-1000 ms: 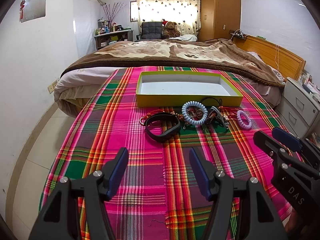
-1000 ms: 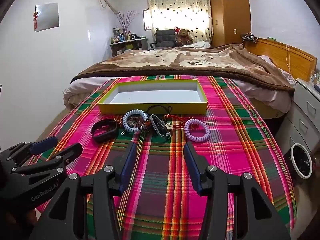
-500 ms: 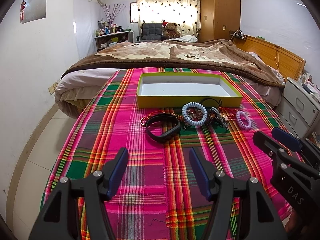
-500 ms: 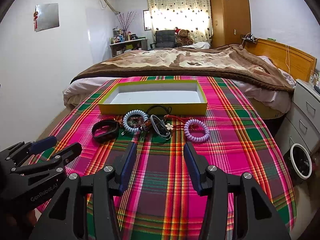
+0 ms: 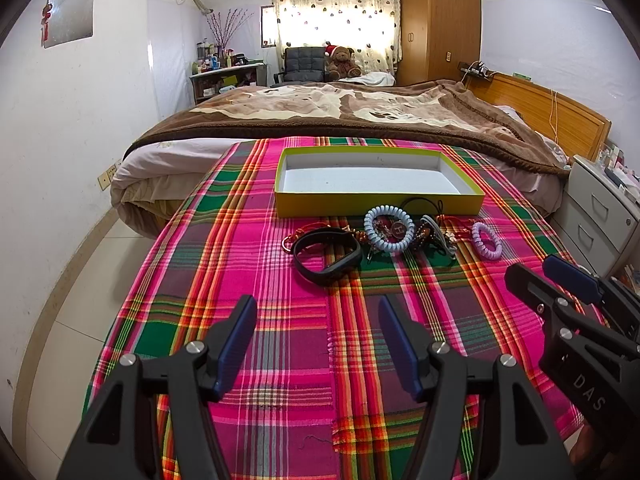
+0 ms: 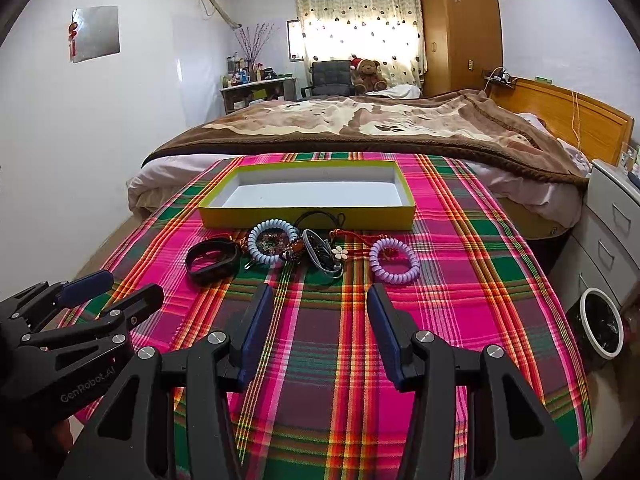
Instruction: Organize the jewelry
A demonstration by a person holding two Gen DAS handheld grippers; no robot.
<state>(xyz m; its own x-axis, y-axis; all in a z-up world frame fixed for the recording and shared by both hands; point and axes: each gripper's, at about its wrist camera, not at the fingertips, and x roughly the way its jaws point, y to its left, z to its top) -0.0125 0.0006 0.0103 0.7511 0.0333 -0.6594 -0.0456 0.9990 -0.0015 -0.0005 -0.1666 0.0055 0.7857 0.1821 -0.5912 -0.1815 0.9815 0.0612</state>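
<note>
Yellow on the outside and white inside, the box (image 5: 379, 205) sits open and empty on our plaid cloth (image 5: 240, 272). We think it waits there so the jewelry can go in.

The jewelry lies in a row just in front of the box, none of it inside yet. On the left is a black band (image 5: 327, 255). Next comes a pale blue coil bracelet (image 5: 389, 230), lying on a tangle of beads and cords (image 6: 320, 254). On the right, a little apart, is a purple coil bracelet (image 6: 395, 261).

We hold our left gripper (image 5: 318, 342) low over the cloth, near us, with its blue fingers (image 5: 236, 340) spread wide and nothing between them. Our right gripper (image 6: 320, 330) is wide apart too, and empty. Both point at the row, so we are ready to reach.

We think the black band and the purple coil will be easy to pick first, since they lie mostly on their own. The tangle in the middle could drag its neighbors along.
</note>
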